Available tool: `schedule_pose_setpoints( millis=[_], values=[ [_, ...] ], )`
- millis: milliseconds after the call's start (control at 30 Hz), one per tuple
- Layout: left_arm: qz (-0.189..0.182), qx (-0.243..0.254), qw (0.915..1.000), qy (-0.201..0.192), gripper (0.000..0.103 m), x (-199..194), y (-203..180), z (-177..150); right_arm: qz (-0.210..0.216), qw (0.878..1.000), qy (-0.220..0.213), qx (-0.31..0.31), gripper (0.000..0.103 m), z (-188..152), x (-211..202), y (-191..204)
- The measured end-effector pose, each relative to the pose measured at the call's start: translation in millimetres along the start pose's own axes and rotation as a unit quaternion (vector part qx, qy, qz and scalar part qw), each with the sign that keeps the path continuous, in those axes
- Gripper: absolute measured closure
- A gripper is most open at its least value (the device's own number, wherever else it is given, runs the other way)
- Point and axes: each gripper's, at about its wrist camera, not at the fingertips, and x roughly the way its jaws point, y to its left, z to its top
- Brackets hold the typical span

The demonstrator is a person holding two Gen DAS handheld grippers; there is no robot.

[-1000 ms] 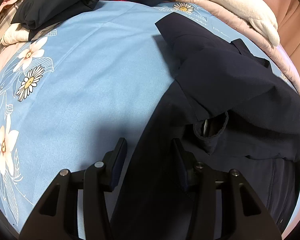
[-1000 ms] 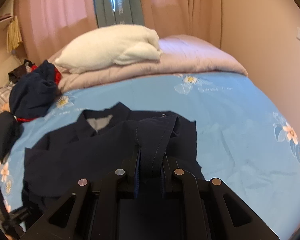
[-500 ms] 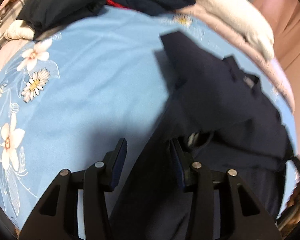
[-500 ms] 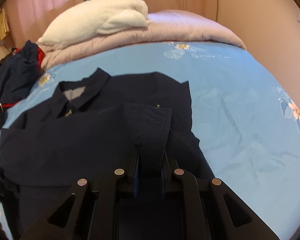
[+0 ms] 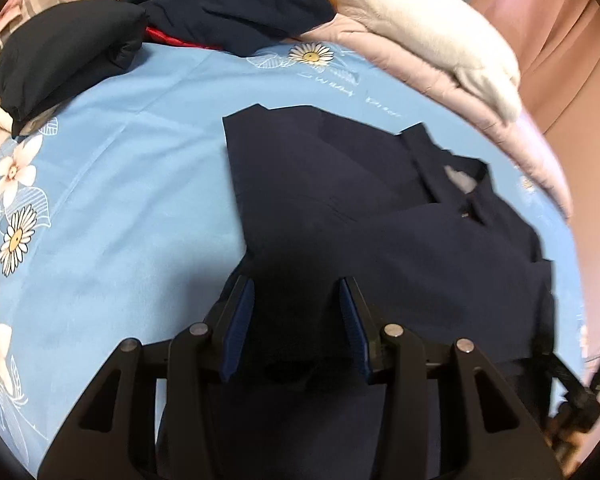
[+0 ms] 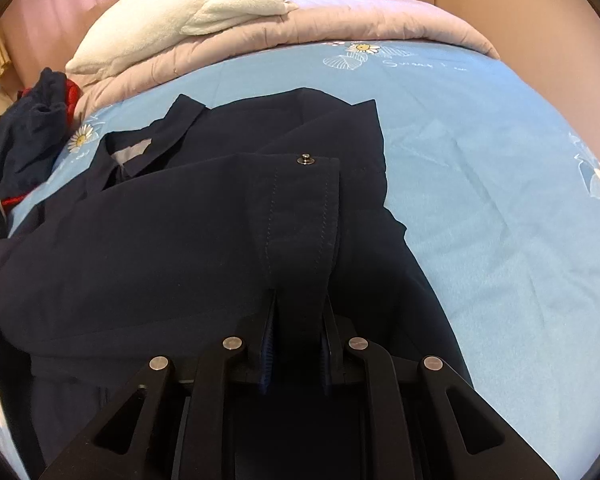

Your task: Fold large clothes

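Since a second ago the sleeve has come down across the dark navy collared jacket (image 6: 148, 240), now flatter, mid-frame on the blue floral bedsheet (image 6: 480, 168). Right gripper (image 6: 298, 320) pinches its cuff; left gripper (image 5: 296, 304) hangs spread above the fabric.

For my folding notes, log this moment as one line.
stage: sleeve fold-in | right gripper: shut on cuff of dark navy collared shirt | left gripper: open above shirt | surface: light blue floral bedsheet

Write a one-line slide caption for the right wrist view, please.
Right hand-held gripper shut on a snap-buttoned sleeve cuff, laying it across the navy jacket on a floral blue bedsheet.
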Motion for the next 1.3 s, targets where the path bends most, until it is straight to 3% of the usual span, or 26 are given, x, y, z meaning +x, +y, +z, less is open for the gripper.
schedule_pose_setpoints(
  millis=[167,467,767,933,1300],
  values=[
    [0.021,0.012,0.9996,0.015,0.058,16,4,-3,0.002,1.000,0.002,0.002,0.087,-2,2,-2],
    [0.019,0.000,0.9993,0.031,0.054,29,14,-5,0.001,1.000,0.005,0.005,0.087,-6,5,-4],
    [0.013,-0.013,0.9994,0.028,0.054,27,18,-7,0.016,0.999,-0.026,0.016,0.068,-6,-30,-16],
    [0.018,-0.008,0.9995,0.026,0.054,27,15,-8,0.025,0.999,-0.033,0.022,0.068,-6,-34,-18],
    [0.022,-0.006,0.9993,0.029,0.050,30,19,-7,0.004,1.000,-0.003,0.030,0.068,-14,-8,-24]
  ],
)
